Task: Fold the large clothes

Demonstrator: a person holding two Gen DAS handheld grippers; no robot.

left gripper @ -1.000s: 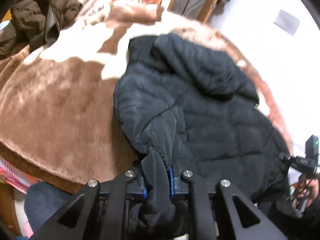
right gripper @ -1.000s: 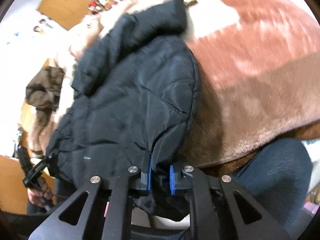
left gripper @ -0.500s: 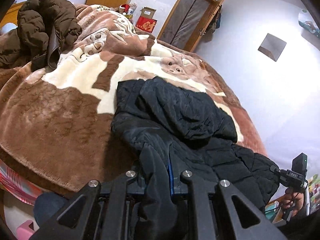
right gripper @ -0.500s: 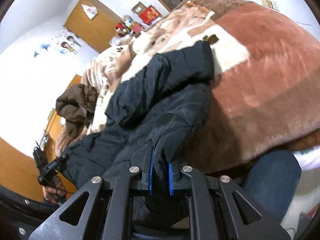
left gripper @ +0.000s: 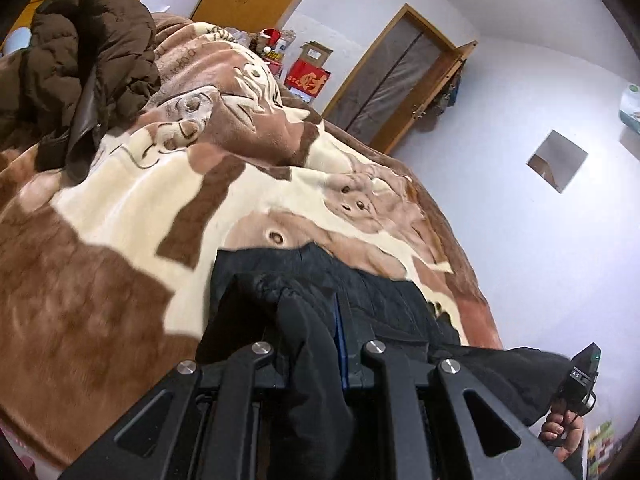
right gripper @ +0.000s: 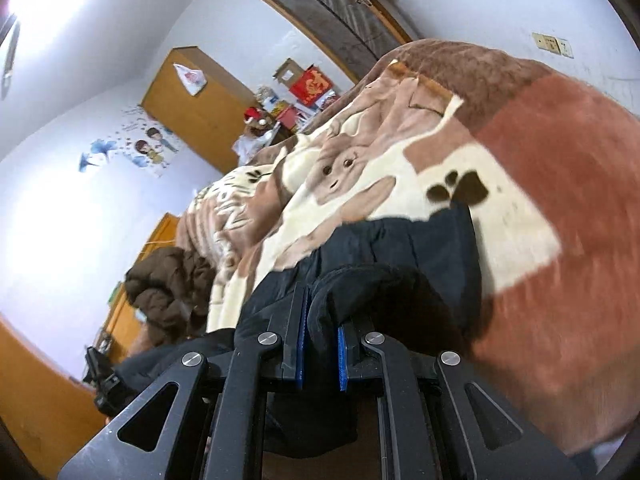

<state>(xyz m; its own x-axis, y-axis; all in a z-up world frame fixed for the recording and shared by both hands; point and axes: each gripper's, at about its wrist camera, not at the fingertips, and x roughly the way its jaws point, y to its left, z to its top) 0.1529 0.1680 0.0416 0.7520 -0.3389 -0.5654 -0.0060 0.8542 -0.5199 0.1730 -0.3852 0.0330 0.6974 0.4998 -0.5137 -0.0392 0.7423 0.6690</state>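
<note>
I have the black padded jacket (left gripper: 360, 300) pinched at its near hem in both grippers. The left gripper (left gripper: 310, 344) is clamped on a bunched fold of the fabric, and the right gripper (right gripper: 322, 340) is pressed tight on another fold.

What matters for the fold is that the jacket's long axis runs straight away from me. The hem is up at my fingers, and the body trails forward and down onto the brown and cream blanket (left gripper: 120, 240), where its far end lies flat. The two grips sit side by side across the hem, the left one at the left corner and the right one at the right, so neither hand is nearer.

I judge the next move is carrying the hem forward over the far part. A brown coat (left gripper: 88, 64) lies heaped far left, well apart from the jacket.
</note>
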